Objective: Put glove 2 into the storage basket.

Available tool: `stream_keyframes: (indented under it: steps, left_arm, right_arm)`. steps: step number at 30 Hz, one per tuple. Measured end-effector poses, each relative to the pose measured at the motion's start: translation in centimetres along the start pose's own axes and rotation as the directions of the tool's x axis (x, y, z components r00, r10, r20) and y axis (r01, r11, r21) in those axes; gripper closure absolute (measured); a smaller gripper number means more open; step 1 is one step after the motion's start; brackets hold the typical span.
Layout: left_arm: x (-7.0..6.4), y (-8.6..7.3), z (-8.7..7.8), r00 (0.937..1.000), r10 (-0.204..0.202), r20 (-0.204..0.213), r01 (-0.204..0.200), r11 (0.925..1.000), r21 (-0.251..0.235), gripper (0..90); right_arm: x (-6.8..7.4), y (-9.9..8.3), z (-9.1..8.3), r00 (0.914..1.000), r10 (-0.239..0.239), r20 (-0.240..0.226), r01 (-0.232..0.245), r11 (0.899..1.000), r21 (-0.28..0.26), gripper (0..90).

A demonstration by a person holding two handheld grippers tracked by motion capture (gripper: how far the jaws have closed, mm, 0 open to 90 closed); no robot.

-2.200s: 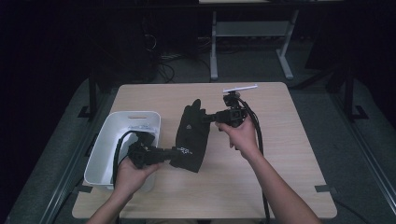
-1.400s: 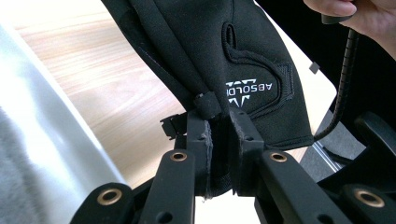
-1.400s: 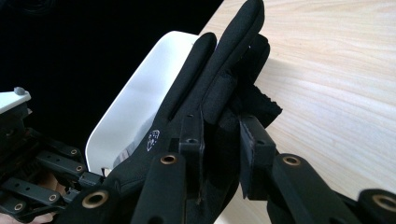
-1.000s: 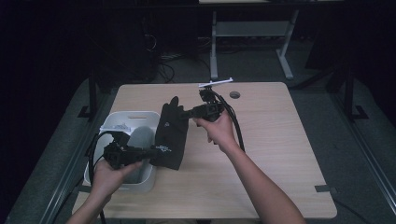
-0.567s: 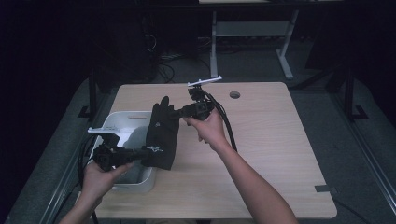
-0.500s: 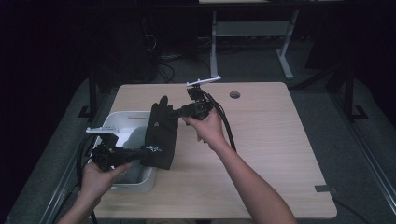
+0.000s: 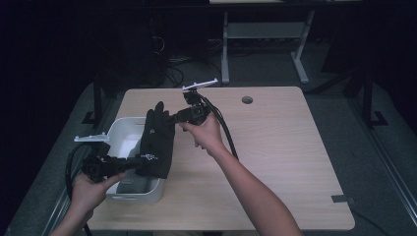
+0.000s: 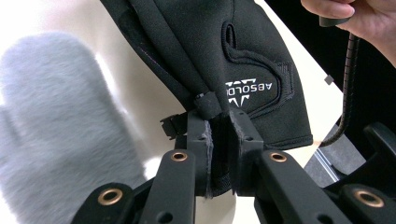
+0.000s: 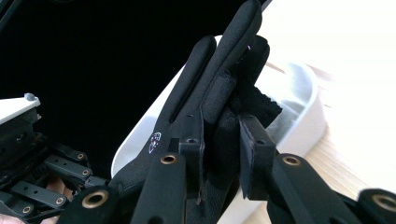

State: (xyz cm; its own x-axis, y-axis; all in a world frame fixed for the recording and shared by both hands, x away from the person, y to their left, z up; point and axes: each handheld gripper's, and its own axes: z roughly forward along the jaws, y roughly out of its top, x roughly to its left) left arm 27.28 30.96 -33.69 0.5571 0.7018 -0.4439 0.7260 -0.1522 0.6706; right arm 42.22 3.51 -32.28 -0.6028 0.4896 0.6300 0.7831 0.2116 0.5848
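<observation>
A black glove point(image 7: 158, 142) with white lettering hangs stretched between both grippers, over the right rim of a white bin point(image 7: 123, 132). My left gripper point(image 7: 140, 159) is shut on its cuff edge point(image 8: 212, 105). My right gripper point(image 7: 169, 119) is shut on the glove's finger end point(image 9: 233, 98). A grey fuzzy mitten point(image 8: 56, 121) lies in the bin below the glove.
The wooden table point(image 7: 275, 147) stretches bare to the right, with a cable hole point(image 7: 247, 100) near its far edge. The bin sits at the table's left edge. Cables trail from both grippers. A white desk frame point(image 7: 263, 34) stands on the dark floor beyond.
Both grippers have carried the glove leftward from the table's middle until it hangs over the bin. The left hand has drawn back toward the near left corner.
</observation>
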Motion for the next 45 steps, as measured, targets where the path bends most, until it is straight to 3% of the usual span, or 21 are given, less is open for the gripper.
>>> stream_keyframes:
  steps: [11, 19, 31, 45]
  left_arm:
    - [1.6, -1.0, -1.7, 0.9989, -0.036, -0.031, 0.036, 0.9993, -0.009, 80.9]
    - [2.7, -1.8, -2.5, 0.9972, -0.058, -0.048, 0.058, 0.9983, -0.009, 80.9]
    - [4.8, -3.5, -2.9, 0.9911, -0.116, -0.066, 0.116, 0.9933, -0.001, 80.7]
    - [6.1, -4.7, -2.9, 0.9847, -0.166, -0.052, 0.167, 0.9859, 0.012, 80.2]
  right_arm:
    - [1.0, 0.7, 2.9, 0.9996, -0.017, -0.021, 0.018, 1.0, 0.02, 73.4]
    - [1.2, 0.9, 4.7, 0.9992, -0.003, -0.04, 0.005, 0.999, 0.046, 73.4]
    - [0.6, 0.6, 8.1, 0.9989, 0.002, -0.048, 0.003, 0.995, 0.095, 73.3]
    - [0.2, -0.1, 10.3, 0.9993, 0.013, -0.034, -0.008, 0.99, 0.143, 73.1]
